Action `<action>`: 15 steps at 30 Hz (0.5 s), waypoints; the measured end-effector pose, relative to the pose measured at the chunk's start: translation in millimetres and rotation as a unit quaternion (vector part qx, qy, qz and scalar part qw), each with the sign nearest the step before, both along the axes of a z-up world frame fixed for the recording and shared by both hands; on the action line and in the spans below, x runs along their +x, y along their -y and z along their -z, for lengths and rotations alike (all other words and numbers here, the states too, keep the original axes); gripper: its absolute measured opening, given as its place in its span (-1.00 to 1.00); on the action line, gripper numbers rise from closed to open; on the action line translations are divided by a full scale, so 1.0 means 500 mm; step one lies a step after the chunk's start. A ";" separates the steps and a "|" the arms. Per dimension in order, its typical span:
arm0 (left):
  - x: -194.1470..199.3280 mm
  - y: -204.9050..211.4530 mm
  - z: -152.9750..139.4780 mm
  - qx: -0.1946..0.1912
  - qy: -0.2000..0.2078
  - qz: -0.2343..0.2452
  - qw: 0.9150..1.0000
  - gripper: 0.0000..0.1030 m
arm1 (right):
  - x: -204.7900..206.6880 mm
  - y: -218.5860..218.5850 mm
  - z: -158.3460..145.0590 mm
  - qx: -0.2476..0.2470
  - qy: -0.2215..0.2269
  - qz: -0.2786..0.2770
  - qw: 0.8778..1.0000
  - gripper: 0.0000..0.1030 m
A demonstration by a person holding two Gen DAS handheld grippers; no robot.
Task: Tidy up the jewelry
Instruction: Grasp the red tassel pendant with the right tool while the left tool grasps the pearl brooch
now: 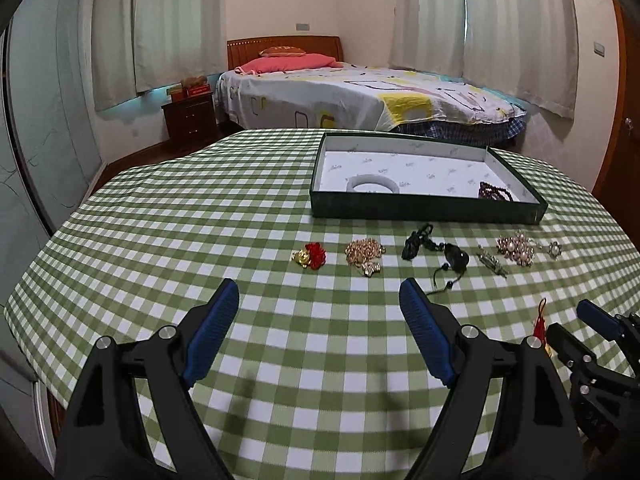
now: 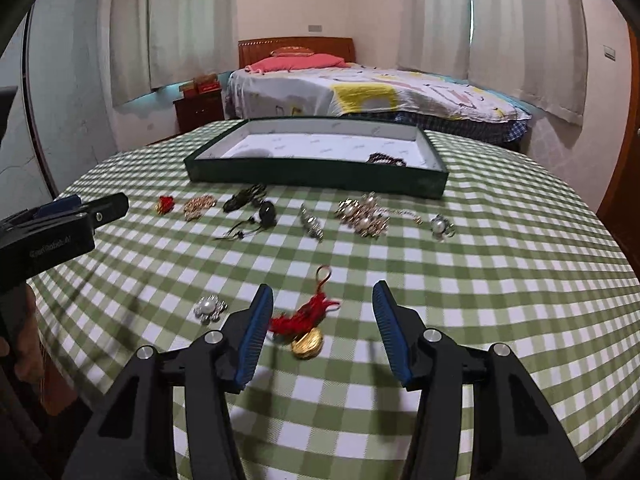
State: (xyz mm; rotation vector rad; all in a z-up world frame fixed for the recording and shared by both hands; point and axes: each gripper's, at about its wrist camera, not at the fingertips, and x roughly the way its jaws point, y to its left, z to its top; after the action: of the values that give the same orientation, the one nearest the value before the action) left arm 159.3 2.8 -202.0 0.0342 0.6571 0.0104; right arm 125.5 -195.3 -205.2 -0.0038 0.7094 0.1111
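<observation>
Bedroom setting; green-and-white checked tablecloth (image 2: 500, 280) covers the work table, bed (image 1: 360, 96) beyond its far edge.

Tray (image 2: 320, 178), dark green with white lining, sits toward the far side. Already inside: a pale bangle (image 1: 373, 183) and a dark beaded bracelet (image 1: 495, 192).

Loose pieces lie in a row just near of the tray: a small red-and-gold charm (image 1: 310, 256), a gold chain heap (image 1: 364, 255), a black cord pendant (image 2: 267, 210), a silver clip (image 2: 313, 227), a pearl cluster (image 2: 364, 216) and a pearl brooch (image 2: 441, 225). Nearer still lie a second pearl brooch (image 2: 210, 308) and a red tassel charm with gold nut (image 2: 306, 328).

Right gripper (image 2: 322, 314): tongs apart, straddling the tassel charm, pads not pressing on it. Left gripper (image 1: 320, 312): tongs wide apart over bare cloth, holding nothing.

Step in hand, by my reading: pick up the tassel charm. Best to centre on the knotted red body or the gold nut rather than loose threads, get the tips down to the cloth before closing, then lift straight so the loop does not snag.

Unclear:
- The tray's near wall hides part of the bangle and bracelet in the right wrist view.
- The tassel charm is mostly hidden behind the gripper bodies in the left wrist view.
- Height of the pads above the cloth cannot be judged.
</observation>
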 end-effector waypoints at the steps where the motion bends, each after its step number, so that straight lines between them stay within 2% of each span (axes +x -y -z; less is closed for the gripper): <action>1: -0.002 0.000 0.002 0.000 0.000 0.000 1.000 0.57 | 0.001 -0.003 0.005 -0.001 -0.004 -0.002 1.000 0.00; 5: -0.006 0.000 0.005 0.000 -0.003 0.000 1.000 0.57 | 0.008 -0.008 0.027 -0.001 -0.024 -0.001 1.000 -0.14; 9: -0.008 0.002 0.005 0.000 -0.004 0.001 1.000 0.57 | 0.011 -0.009 0.032 -0.004 -0.026 -0.001 1.000 -0.15; 15: -0.008 0.011 0.012 -0.003 -0.011 0.007 1.000 0.57 | 0.014 -0.022 0.036 -0.002 -0.029 -0.025 0.999 -0.50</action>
State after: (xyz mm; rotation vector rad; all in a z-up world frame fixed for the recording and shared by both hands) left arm 155.5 -2.6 -208.2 0.0338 0.6782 -0.0060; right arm 132.4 -184.2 -223.4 -0.0228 0.7670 0.1577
